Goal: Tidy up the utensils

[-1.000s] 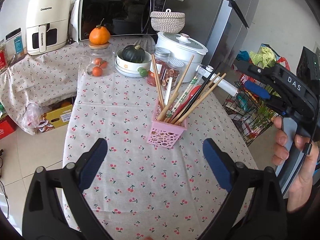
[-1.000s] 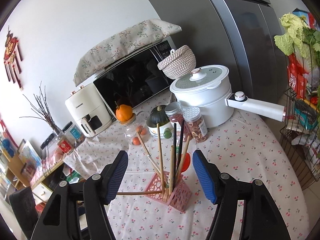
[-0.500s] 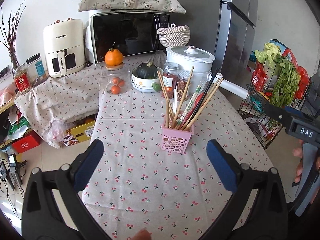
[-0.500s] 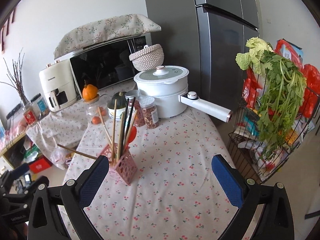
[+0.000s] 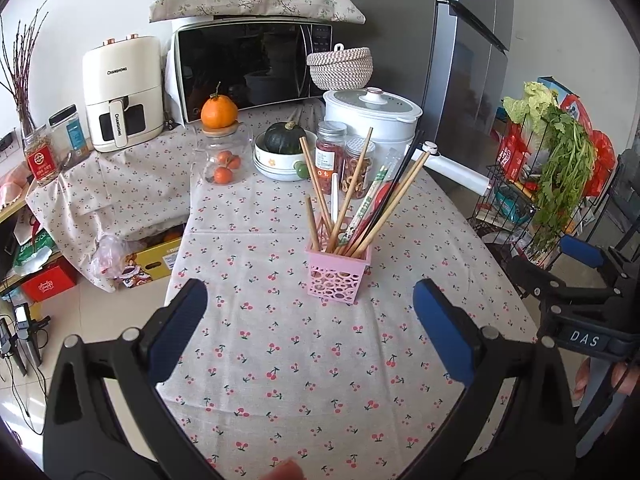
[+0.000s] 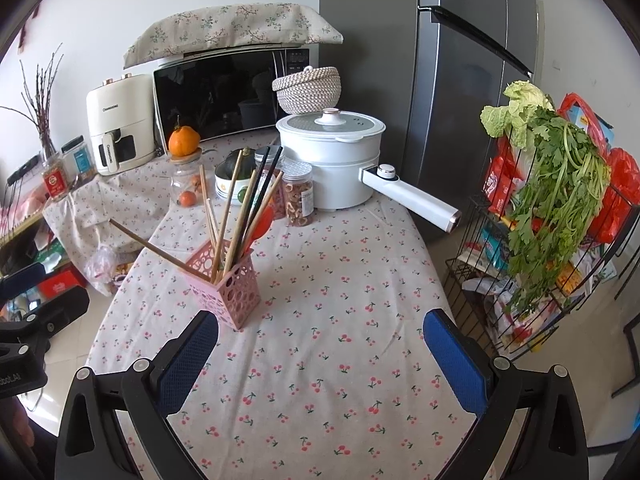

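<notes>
1. A table (image 5: 280, 360) under a cherry-print cloth fills the middle of a small kitchen, with pale tiled floor to its left.
2. At the back a lower counter wears the same cloth; on it stand one cream air fryer (image 5: 122, 92) and one microwave (image 5: 252, 66) with a flowered cover on top.
3. One grey fridge (image 6: 460, 80) rises at the back right, and a wire rack (image 6: 520, 280) of greens and packets stands to the right of the table.
4. On the far end of the table: one white pot (image 6: 332, 160) with a long handle, one woven basket (image 6: 308, 90) behind it, two lidded jars (image 5: 346, 160) of snacks, one bowl (image 5: 280, 164) holding a dark squash, and one glass jar (image 5: 220, 156) with an orange on its lid.
5. One pink holder (image 5: 338, 276) stands upright near the table's middle, apart from the rest, between the far items and the grippers.
6. Chopsticks (image 5: 352, 196) fan out of it, about eight wooden and one dark, with a red spoon (image 6: 260, 220) and a white handle among them; the exact count I cannot tell.
7. The left gripper (image 5: 310, 328) hovers over bare cloth on the near side of the holder, jaws spread wide, having just opened further, nothing between them.
8. The right gripper (image 6: 320, 360) is the same: jaws wide after just opening, empty, with the holder just beyond its left finger.
</notes>
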Motion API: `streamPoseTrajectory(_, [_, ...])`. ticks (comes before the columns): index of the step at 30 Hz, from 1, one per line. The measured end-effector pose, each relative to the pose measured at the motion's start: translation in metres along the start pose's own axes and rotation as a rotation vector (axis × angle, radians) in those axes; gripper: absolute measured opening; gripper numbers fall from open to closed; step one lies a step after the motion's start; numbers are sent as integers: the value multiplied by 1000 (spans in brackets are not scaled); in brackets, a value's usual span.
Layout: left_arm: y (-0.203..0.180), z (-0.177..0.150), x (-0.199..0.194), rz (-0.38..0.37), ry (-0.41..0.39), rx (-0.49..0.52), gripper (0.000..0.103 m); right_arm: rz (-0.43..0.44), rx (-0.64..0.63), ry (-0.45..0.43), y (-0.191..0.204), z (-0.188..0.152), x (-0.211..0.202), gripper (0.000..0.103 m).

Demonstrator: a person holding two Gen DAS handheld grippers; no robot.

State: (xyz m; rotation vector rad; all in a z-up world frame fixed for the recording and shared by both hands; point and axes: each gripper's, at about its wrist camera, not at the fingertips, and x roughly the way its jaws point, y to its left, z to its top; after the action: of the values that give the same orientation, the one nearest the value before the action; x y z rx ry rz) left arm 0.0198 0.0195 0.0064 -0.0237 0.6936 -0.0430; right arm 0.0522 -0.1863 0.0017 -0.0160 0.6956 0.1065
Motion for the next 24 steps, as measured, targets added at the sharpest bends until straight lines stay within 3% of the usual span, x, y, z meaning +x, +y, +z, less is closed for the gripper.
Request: streamPoseTrajectory(24, [2, 0, 0, 20, 0, -4, 102, 12, 9, 10, 1, 0, 3, 103])
